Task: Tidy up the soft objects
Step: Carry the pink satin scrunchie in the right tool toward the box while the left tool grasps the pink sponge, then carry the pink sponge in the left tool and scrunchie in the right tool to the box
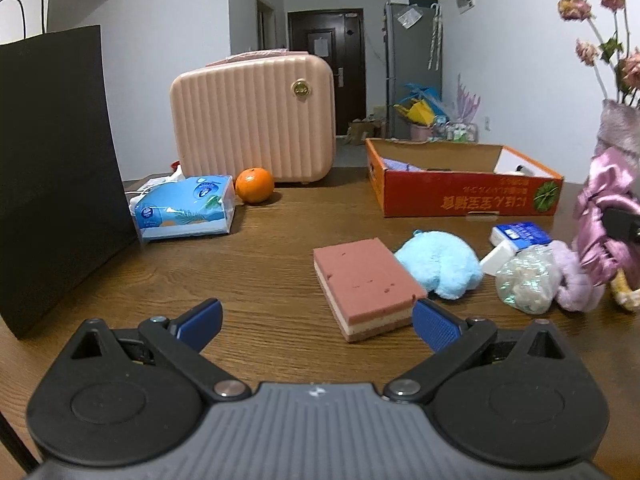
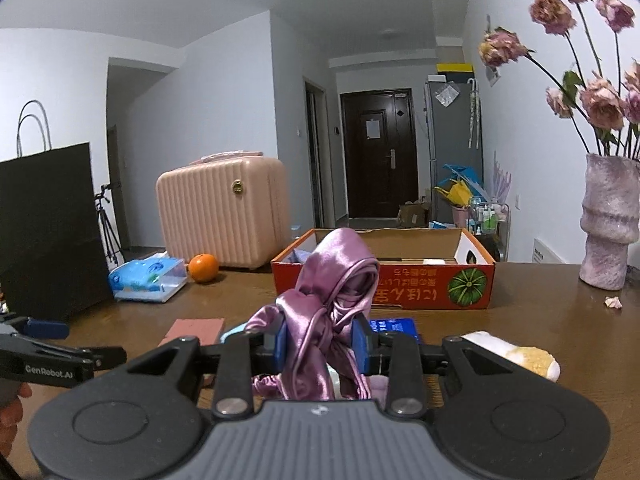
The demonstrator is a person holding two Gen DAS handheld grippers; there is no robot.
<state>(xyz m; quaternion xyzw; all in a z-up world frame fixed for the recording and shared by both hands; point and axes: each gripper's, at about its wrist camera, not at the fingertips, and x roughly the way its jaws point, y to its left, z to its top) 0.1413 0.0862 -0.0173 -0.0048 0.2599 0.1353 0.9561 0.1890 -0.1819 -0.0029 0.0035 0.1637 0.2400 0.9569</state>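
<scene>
**Satin cloth in right grip; most soft items not yet boxed**

Right gripper (image 2: 320,346): jaws nearly closed, blue pads pinching a bunch of purple satin cloth (image 2: 334,280). The cloth stands up above the pads in a hooded fold and hangs below them in loose tails. It is held off the surface, in line with the box (image 2: 384,286) behind it but not yet over it.

Left gripper (image 1: 316,322): jaws wide open, nothing between them. It hangs low over the surface, its right pad just beside the near corner of the sponge (image 1: 366,286), not gripping it.

Outward on the surface (image 1: 260,248): sponge, then a blue plush (image 1: 442,264) touching its far side, a shiny mesh ball (image 1: 526,282), and a lilac fluffy piece (image 1: 576,284), all close together in front of the box. A white-and-yellow soft item (image 2: 516,354) lies to the right of the right gripper.

Box: something pale purple lies inside near its left wall; the rest of the interior is mostly hidden.

Progress, as judged: early. Perhaps one item is boxed, one is in transit, and at least five soft items are left. The tissue pack (image 1: 186,208) may count too; the orange (image 1: 254,185) likely does not.
</scene>
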